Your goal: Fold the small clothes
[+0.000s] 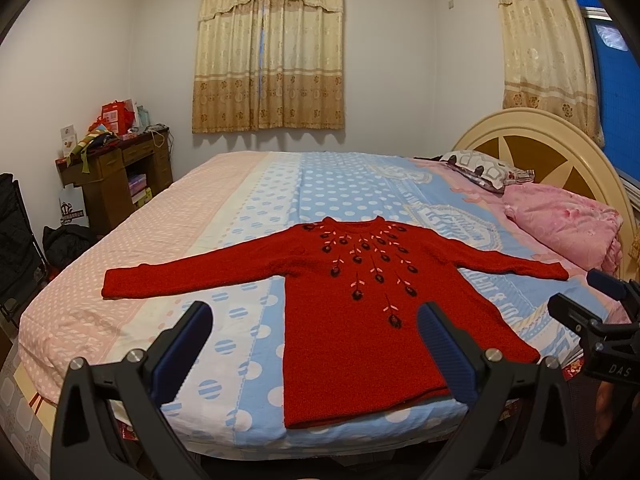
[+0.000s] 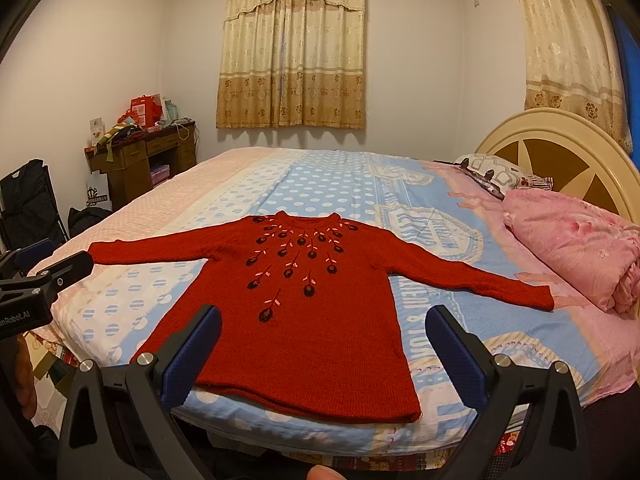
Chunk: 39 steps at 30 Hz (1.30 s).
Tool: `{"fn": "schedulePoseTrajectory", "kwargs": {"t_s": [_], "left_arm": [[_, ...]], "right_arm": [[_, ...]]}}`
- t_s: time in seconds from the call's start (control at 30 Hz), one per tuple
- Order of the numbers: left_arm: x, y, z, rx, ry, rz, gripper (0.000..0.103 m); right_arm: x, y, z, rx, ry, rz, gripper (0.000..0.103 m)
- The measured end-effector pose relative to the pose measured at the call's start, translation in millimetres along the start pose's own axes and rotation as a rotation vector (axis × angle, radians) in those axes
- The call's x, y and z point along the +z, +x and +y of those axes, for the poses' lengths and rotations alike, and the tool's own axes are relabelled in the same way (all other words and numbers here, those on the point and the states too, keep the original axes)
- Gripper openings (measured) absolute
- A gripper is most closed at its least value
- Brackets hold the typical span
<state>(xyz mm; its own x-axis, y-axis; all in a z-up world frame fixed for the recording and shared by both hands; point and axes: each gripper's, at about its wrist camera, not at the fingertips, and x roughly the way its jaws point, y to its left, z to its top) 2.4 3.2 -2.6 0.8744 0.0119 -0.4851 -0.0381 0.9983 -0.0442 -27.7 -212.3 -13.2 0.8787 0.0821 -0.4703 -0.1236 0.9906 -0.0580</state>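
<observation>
A small red knit sweater with dark embroidered flowers lies flat and face up on the bed, both sleeves spread out sideways, hem toward me. It also shows in the right wrist view. My left gripper is open and empty, held above the near bed edge over the sweater's lower left part. My right gripper is open and empty, above the sweater's hem. The right gripper also shows at the right edge of the left wrist view, and the left gripper at the left edge of the right wrist view.
The bed has a blue, white and pink dotted sheet. A folded pink quilt and a patterned pillow lie by the cream headboard on the right. A cluttered brown desk stands at the far left wall.
</observation>
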Motion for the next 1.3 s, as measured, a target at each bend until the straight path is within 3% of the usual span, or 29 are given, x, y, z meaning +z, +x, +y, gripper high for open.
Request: {"fn": "schedulePoseTrajectory", "kwargs": {"t_s": [1.3], "left_arm": [[1.8,1.0,1.0,0.004,-0.001,-0.002,0.103]], "right_arm": [[-3.0,0.0,1.8,0.007,-0.004,0.011,0.102]]}}
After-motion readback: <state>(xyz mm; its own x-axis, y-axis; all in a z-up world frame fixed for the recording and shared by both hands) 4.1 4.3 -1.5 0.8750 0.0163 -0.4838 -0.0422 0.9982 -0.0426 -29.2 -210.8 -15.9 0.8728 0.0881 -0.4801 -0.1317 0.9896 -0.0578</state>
